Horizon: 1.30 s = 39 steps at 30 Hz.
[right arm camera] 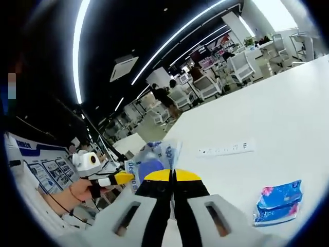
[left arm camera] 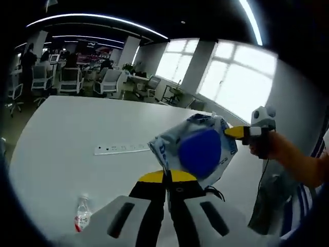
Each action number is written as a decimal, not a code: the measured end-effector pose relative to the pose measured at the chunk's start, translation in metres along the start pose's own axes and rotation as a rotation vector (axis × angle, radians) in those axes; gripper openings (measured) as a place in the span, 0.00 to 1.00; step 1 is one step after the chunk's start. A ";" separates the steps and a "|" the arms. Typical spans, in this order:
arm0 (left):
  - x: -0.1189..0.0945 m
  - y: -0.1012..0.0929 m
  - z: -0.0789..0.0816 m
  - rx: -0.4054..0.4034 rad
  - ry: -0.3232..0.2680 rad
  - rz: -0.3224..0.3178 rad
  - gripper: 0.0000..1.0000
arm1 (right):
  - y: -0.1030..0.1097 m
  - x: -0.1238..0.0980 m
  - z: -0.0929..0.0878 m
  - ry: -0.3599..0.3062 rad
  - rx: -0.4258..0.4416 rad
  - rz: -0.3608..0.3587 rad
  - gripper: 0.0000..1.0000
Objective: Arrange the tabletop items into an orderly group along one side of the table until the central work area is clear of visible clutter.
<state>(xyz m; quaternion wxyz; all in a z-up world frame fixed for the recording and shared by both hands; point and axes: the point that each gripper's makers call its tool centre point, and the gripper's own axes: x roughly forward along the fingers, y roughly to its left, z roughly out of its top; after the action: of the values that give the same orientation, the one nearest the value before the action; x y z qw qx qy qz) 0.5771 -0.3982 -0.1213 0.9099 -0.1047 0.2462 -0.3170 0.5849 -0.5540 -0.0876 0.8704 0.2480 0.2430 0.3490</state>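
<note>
A crinkled blue-and-white plastic pack (left arm camera: pixel 198 149) hangs above the white table (left arm camera: pixel 77 123). My left gripper (left arm camera: pixel 167 177) is shut on its lower edge. My right gripper (left arm camera: pixel 234 132), held by a hand, comes in from the right and its yellow tip meets the pack's far edge. In the right gripper view, the same pack (right arm camera: pixel 151 160) sits just beyond my right gripper (right arm camera: pixel 172 176), whose jaws are closed on it. There my left gripper (right arm camera: pixel 123 178) reaches the pack from the left. A small blue tissue packet (right arm camera: pixel 279 202) lies on the table (right arm camera: pixel 288 103).
A white power strip (left arm camera: pixel 121 148) lies across the table's middle; it appears again as the power strip (right arm camera: pixel 229 147). A small water bottle (left arm camera: pixel 82 213) with a red label stands near the front edge. Office chairs and desks fill the room behind.
</note>
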 end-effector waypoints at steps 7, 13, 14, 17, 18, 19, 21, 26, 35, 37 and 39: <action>0.019 -0.001 -0.012 -0.004 0.054 0.001 0.00 | -0.028 -0.003 -0.011 0.022 -0.018 -0.102 0.00; 0.029 -0.002 -0.021 -0.010 0.085 0.003 0.00 | -0.048 -0.005 -0.021 0.038 0.000 -0.163 0.00; 0.031 -0.001 -0.023 -0.009 0.091 0.004 0.00 | -0.052 -0.005 -0.022 0.035 0.011 -0.168 0.00; 0.036 0.000 -0.028 -0.016 0.110 0.006 0.00 | -0.062 -0.004 -0.028 0.049 0.018 -0.194 0.00; 0.038 0.001 -0.030 -0.018 0.116 0.009 0.00 | -0.065 -0.004 -0.031 0.058 0.020 -0.210 0.00; 0.040 0.002 -0.033 -0.017 0.124 0.011 0.00 | -0.067 -0.003 -0.033 0.062 0.019 -0.216 0.00; 0.044 0.005 -0.038 -0.025 0.138 0.018 0.00 | -0.073 -0.002 -0.037 0.073 0.023 -0.231 0.00; 0.054 0.008 -0.050 -0.040 0.167 0.030 0.00 | -0.086 -0.001 -0.046 0.085 0.015 -0.273 0.00; 0.068 0.018 -0.076 -0.056 0.219 0.054 0.00 | -0.107 0.007 -0.073 0.159 -0.069 -0.355 0.00; 0.072 0.020 -0.080 -0.070 0.224 0.055 0.00 | -0.114 0.008 -0.078 0.175 -0.077 -0.372 0.00; 0.075 0.020 -0.085 -0.073 0.237 0.055 0.00 | -0.120 0.009 -0.082 0.196 -0.101 -0.388 0.00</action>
<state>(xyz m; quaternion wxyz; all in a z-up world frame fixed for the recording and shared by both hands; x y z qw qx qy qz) 0.5951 -0.4330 -0.2298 0.8783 -0.0928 0.3663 -0.2929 0.6000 -0.6018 -0.2239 0.9049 0.1177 0.3518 0.2089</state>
